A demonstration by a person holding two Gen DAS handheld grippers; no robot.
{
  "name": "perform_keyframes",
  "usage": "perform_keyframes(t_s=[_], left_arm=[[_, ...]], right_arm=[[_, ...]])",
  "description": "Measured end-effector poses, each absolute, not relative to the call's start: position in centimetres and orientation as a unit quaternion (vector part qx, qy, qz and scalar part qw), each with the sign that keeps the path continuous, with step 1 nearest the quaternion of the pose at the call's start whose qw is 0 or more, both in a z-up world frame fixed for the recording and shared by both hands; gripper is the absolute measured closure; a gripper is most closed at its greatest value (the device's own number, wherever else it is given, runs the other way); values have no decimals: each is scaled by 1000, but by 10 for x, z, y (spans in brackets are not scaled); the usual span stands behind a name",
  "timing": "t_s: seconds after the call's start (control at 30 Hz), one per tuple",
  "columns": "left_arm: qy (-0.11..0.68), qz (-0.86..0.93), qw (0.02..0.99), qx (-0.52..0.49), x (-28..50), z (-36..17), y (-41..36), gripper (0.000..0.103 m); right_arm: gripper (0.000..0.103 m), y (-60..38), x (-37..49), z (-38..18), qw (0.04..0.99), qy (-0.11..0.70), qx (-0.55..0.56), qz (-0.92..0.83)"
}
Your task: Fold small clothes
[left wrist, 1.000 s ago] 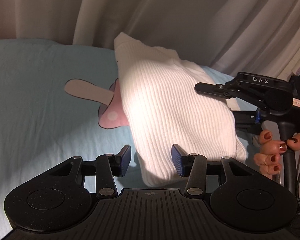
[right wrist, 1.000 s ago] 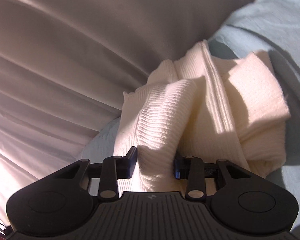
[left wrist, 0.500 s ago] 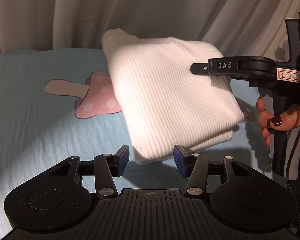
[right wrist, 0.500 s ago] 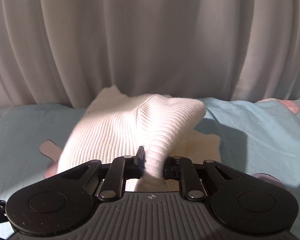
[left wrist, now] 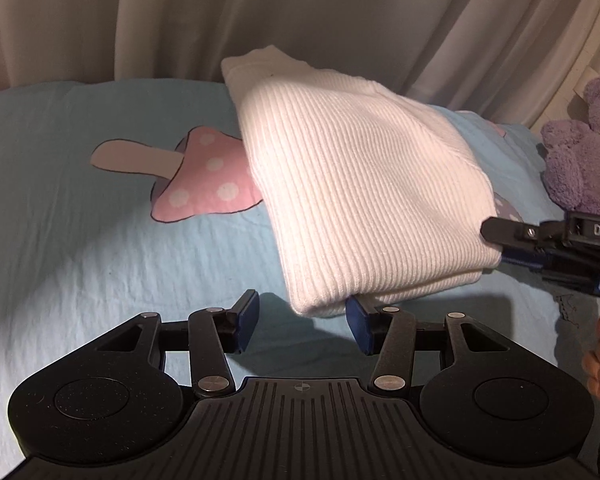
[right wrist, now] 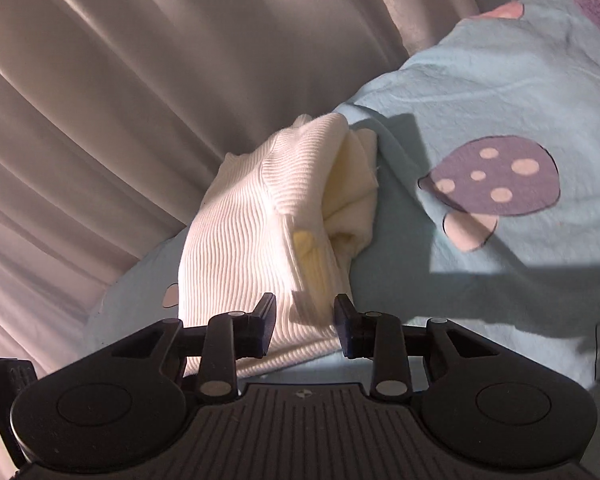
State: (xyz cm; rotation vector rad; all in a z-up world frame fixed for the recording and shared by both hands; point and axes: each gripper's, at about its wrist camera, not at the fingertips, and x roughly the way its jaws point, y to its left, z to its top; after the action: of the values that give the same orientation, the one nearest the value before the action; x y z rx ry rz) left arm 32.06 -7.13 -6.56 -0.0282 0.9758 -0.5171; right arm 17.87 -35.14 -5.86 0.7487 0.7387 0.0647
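Note:
A folded white ribbed knit garment (left wrist: pixel 364 184) lies on the light blue sheet (left wrist: pixel 80 208). My left gripper (left wrist: pixel 302 326) is open just in front of the garment's near corner, which overhangs the right finger. My right gripper (right wrist: pixel 305 326) is open with the garment's end (right wrist: pixel 260 216) lying between its fingers; the fingers stand apart from the cloth's sides. In the left wrist view the right gripper (left wrist: pixel 500 242) comes in from the right at the garment's right edge.
The sheet bears a pink mushroom print (left wrist: pixel 204 176) left of the garment and a purple one (right wrist: pixel 496 178) to the right. A purple plush bear (left wrist: pixel 584 148) sits at the far right. Pale curtains (left wrist: pixel 300 12) hang behind the bed.
The right gripper has opened and let go of the garment, which has come down flat on the sheet. The right gripper rolled sideways. The left gripper has stayed open near the front corner.

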Motion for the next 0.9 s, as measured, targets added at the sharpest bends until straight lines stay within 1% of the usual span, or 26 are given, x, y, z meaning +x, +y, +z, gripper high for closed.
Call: perform_keyframes(t_s=[0.13,0.3,0.5,0.53,0.57,0.6,0.67,0.77,0.8,0.87,0.9], left_arm=[[462,-243,853,-14,320,-63,-74,52],[462,-237,854,-24,320,-59,-71,52],[460,-234,856,-25,319,-56,-71,52],[461,-233,856,-25,320,-57,-71,52],[462,-232,856,-25,320,-57,-71,52],[462,-232,856,-25,320,-56,-71,52],[461,-231,856,-24,320,-55,-70,52],[453,-227,862,-24,319,-50,-64,52],[450,-225,864,-23,319,-48,-63,51],[451,-227,863,-30,321,-49,-60,48],[455,-230,860,-35,322,-50,-59,48]], right_arm=[[72,-355,181,-61,857,347,380,28],[72,-355,172,-60,860,364,356,22],[73,-354,177,-74,827,360,430,45],[76,-352,181,-77,827,361,428,40],[92,-349,184,-79,831,362,421,25],[95,-346,186,-78,836,364,411,11],[96,-343,184,-75,836,355,418,7],[96,-361,172,-85,787,312,528,58],[96,-364,170,-85,793,320,518,36],[98,-358,174,-80,829,368,420,-31],[98,-353,174,-78,840,368,398,-27]])
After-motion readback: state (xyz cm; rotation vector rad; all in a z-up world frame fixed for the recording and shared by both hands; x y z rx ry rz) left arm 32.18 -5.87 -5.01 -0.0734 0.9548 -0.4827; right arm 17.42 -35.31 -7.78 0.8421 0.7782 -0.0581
